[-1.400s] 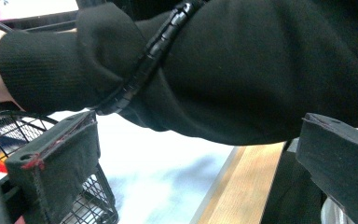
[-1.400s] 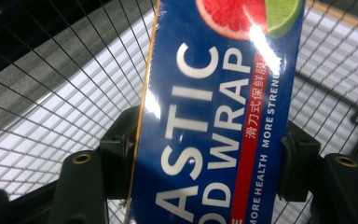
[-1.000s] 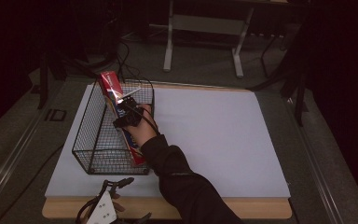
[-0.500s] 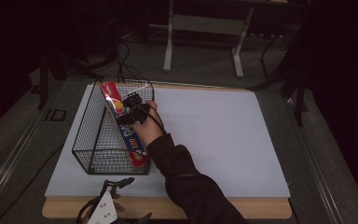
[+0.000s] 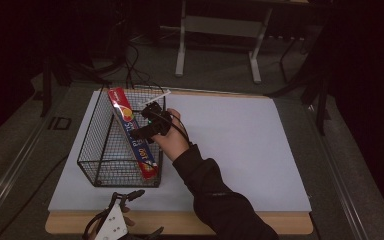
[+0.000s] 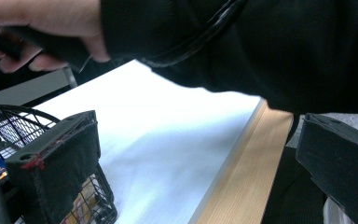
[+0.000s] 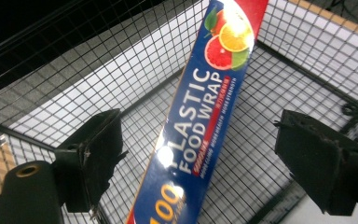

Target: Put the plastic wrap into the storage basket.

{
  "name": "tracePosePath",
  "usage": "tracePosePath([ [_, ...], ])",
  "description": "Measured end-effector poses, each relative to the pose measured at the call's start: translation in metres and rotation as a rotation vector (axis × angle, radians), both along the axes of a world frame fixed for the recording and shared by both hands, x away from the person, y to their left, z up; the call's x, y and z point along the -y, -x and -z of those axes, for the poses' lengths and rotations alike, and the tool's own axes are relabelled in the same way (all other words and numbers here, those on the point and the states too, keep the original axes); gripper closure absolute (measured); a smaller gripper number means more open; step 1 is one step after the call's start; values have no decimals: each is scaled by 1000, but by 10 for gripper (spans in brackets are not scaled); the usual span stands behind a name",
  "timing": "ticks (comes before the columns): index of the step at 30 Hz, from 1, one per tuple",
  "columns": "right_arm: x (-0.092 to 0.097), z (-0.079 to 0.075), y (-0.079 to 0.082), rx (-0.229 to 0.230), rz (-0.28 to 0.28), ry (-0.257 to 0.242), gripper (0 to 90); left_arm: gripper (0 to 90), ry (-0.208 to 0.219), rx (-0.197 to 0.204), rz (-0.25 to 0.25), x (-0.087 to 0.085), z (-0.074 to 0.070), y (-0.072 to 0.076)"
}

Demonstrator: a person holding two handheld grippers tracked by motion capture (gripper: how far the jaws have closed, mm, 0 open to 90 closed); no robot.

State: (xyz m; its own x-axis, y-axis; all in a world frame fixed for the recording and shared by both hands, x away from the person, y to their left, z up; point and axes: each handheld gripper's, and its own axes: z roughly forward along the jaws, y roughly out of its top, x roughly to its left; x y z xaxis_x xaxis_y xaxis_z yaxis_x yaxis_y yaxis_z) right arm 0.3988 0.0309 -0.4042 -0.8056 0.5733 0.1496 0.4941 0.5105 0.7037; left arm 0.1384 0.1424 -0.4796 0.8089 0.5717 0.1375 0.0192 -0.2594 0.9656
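A long blue-and-red cardboard box of plastic food wrap (image 5: 132,132) lies slanted inside a black wire-mesh basket (image 5: 100,157) at the centre left of the high view, its red end propped on the far rim and its lower end down near the front right corner. The right gripper (image 5: 147,126) hangs just beside the box above the basket's right wall. Its jaws have just been opening and now stand wide, one on either side of the box (image 7: 205,126) in the right gripper view with clear gaps and no contact. The left gripper (image 5: 117,222) rests at the bottom edge of the high view, on the near wooden lip of the white-topped table (image 5: 240,150), its jaws parted on nothing.

The box looks light and stiff, a thin carton that could dent under a hard squeeze, and its glossy print may prove slippery. The surest hold would be across the narrow width near mid-length, where the carton balances.
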Motion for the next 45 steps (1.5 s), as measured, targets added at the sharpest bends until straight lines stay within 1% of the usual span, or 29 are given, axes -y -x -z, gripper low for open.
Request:
tracePosePath([
  [2, 7, -2, 3, 8, -3, 4, 149, 1, -1, 2, 0, 0, 0, 0],
  [7, 29, -8, 9, 33, 1, -10, 149, 2, -5, 0, -2, 1, 0, -1],
  [8, 29, -8, 9, 33, 1, -10, 149, 1, -5, 0, -2, 1, 0, -1],
  [10, 42, -10, 13, 46, 16, -20, 149, 1, -7, -4, -5, 2, 1, -1],
  [13, 53, -10, 17, 62, 20, -8, 149, 1, -7, -3, -7, 2, 1, -1],
  [16, 66, -11, 21, 72, 27, -12, 149, 1, -8, -3, -8, 2, 1, -1],
  [20, 85, -9, 25, 84, 44, -30, 149, 1, -10, -3, -8, 2, 1, -1],
  [25, 108, -4, 30, 85, 52, -43, 149, 1, -12, -2, -9, 2, 1, -1],
  [26, 108, -4, 30, 85, 52, -43, 149, 1, -12, -2, -9, 2, 1, -1],
  [27, 113, -3, 32, 89, 52, -44, 149, 1, -12, -2, -11, 2, 1, -1],
  [28, 125, 1, 37, 97, 43, -46, 149, 1, -12, -2, -12, 2, 1, -1],
  [30, 136, 4, 42, 130, 60, -43, 152, 1, -11, -4, -12, 2, 1, -2],
  [31, 142, 5, 44, 134, 66, -44, 151, 1, -10, -3, -11, 3, 1, -2],
  [33, 154, 9, 47, 120, 71, -41, 151, 1, -14, -3, -10, 3, 1, -2],
  [36, 171, 15, 52, 126, 82, -41, 152, 1, -13, -4, -9, 4, 1, -2],
  [38, 182, 19, 55, 129, 88, -31, 152, 1, -14, -5, -11, 4, 1, -2],
  [42, 203, 26, 60, 121, 113, -34, 151, 1, -18, -7, -10, 5, 1, -2],
  [44, 213, 30, 62, 115, 127, -46, 151, 1, -18, -8, -12, 5, 2, -2],
  [45, 216, 32, 63, 112, 130, -41, 152, 1, -19, -8, -12, 5, 2, -2],
])
